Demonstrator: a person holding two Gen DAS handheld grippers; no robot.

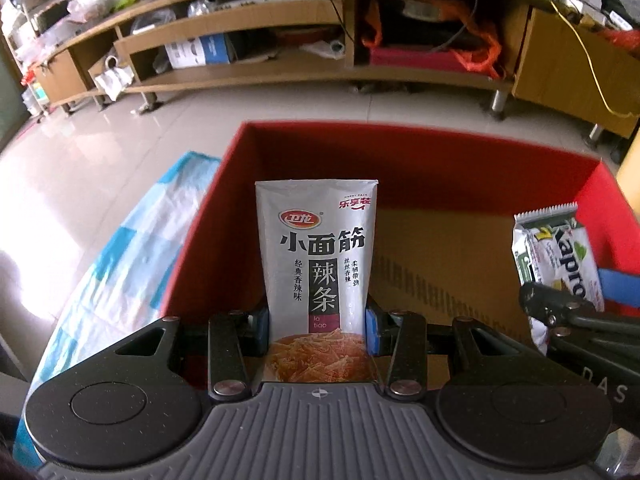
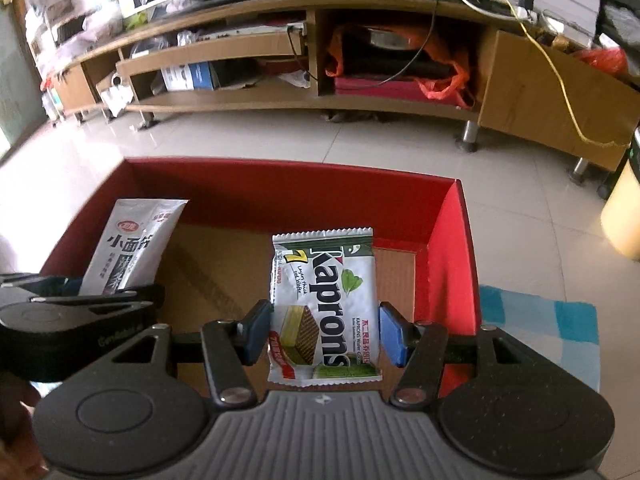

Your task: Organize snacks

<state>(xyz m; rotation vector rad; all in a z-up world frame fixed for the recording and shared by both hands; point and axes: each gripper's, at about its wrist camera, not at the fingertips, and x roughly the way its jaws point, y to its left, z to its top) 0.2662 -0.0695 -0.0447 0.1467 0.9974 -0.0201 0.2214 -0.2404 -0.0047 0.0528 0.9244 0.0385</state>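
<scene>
TV stand [image 2: 360, 92]: long wood-look unit on metal legs, shelves crowded with bags and boxes; background only.

Cloth [image 1: 120, 256]: blue-and-white check, glossy, covering the bench under the box.

Box [image 2: 448, 248]: open red carton, plain brown cardboard floor, straight walls; judged the collecting bin for the snacks. Nothing lies on the part of its floor that shows.

Left gripper [image 1: 318, 324]: black frame, blue-padded fingers [image 1: 371, 332] clenched on the pouch's lower edges, holding it upright over the box's left half.

Right gripper [image 2: 324, 334]: same build; left pad touches the wafer pack, right pad sits just beside it, so a firm grasp cannot be told.

Pouch [image 1: 318, 252]: silver foil latiao sachet, flat, smooth, rectangular.

Wafer pack [image 2: 326, 304]: white-green Kaprons wrapper, crinkled, serrated seams, held over the box's right half, probably ready for lowering.
</scene>
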